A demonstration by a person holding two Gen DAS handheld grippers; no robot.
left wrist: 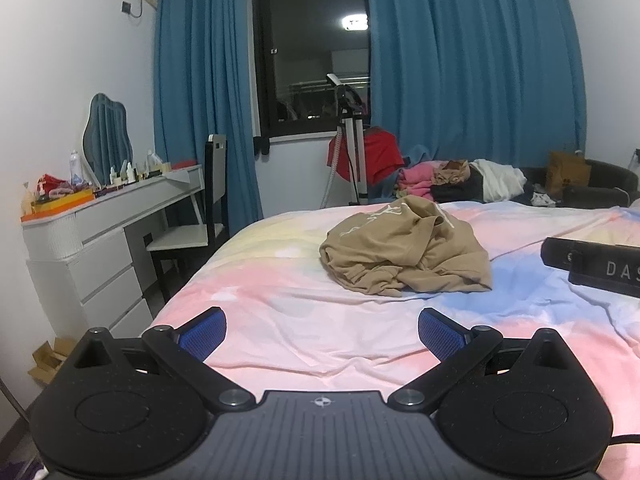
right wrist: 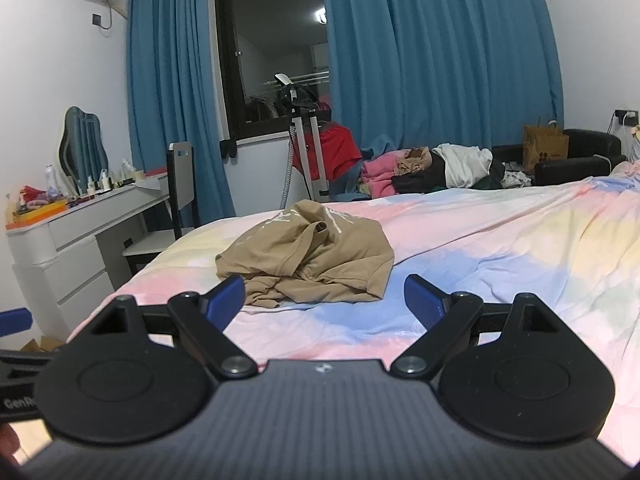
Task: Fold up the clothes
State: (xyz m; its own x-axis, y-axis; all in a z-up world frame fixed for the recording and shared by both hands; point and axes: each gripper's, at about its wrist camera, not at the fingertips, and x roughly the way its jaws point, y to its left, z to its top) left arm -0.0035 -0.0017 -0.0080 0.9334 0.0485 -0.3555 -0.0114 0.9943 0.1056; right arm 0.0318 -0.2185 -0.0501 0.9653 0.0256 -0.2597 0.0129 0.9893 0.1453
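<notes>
A crumpled tan garment (left wrist: 404, 252) with white print lies in a heap on the bed (left wrist: 280, 304), which has a pastel pink, blue and yellow cover. My left gripper (left wrist: 322, 334) is open over the bed's near part, short of the garment, nothing between its blue pads. In the right wrist view the same tan garment (right wrist: 308, 256) sits just beyond my right gripper (right wrist: 324, 302), which is open and empty; its left pad (right wrist: 226, 300) is close to the garment's near hem. The right gripper's black body (left wrist: 592, 268) shows at the left view's right edge.
A pile of mixed clothes (left wrist: 460, 180) lies at the bed's far end, beside a dark armchair (left wrist: 592, 184) with a paper bag. A white dresser (left wrist: 100, 236) with bottles, a chair (left wrist: 200, 216) and a tripod stand (left wrist: 352, 152) line the left side. Blue curtains (left wrist: 472, 60) hang behind.
</notes>
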